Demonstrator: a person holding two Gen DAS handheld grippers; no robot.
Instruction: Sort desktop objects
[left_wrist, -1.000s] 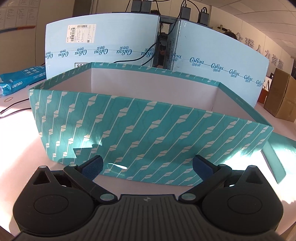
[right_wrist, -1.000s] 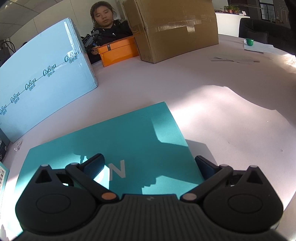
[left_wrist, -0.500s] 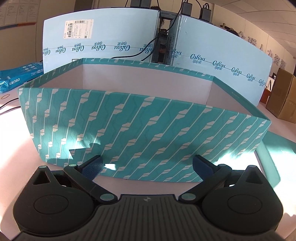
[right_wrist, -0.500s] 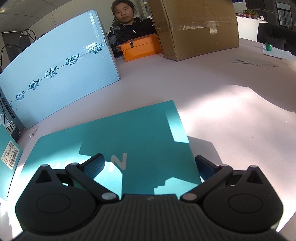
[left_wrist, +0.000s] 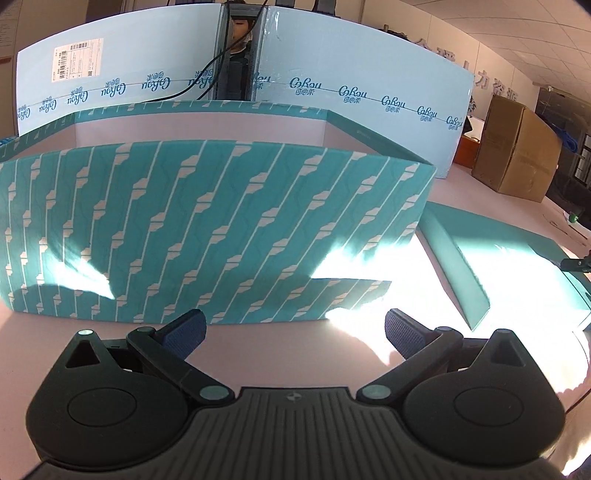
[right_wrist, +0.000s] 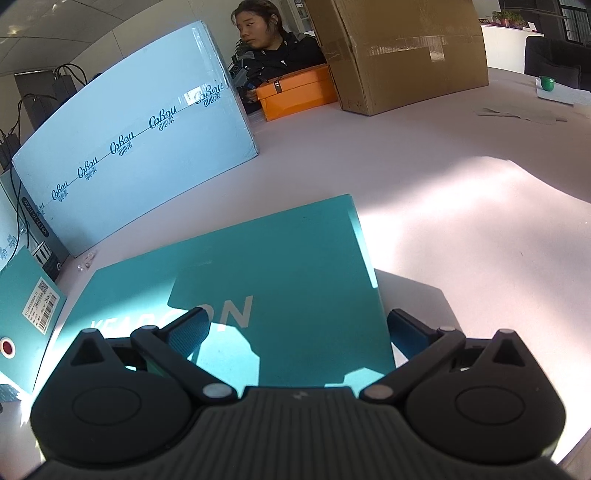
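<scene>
- The left gripper (left_wrist: 293, 328) had its fingers spread wide and held nothing. The patterned teal box (left_wrist: 207, 229) stood straight ahead of the fingertips, just beyond them and not touching, its near wall running crosswise to the fingers and reaching past both of them.
- To the right of those fingers, the flat teal lid (left_wrist: 517, 266) lay on the pink table (left_wrist: 258, 354), apart from the box's right corner.
- The right gripper (right_wrist: 295, 328) was likewise wide open and empty. The lid (right_wrist: 266, 280) lay directly under and ahead of it. The left finger (right_wrist: 188, 332) was over the lid's top, the right finger (right_wrist: 406, 332) just off its right edge; whether either touched it I could not tell.
- The lid's long axis seemed to run crosswise to the right fingers, and the right gripper was by my reckoning the nearer to it. The left one was nearer the box.
</scene>
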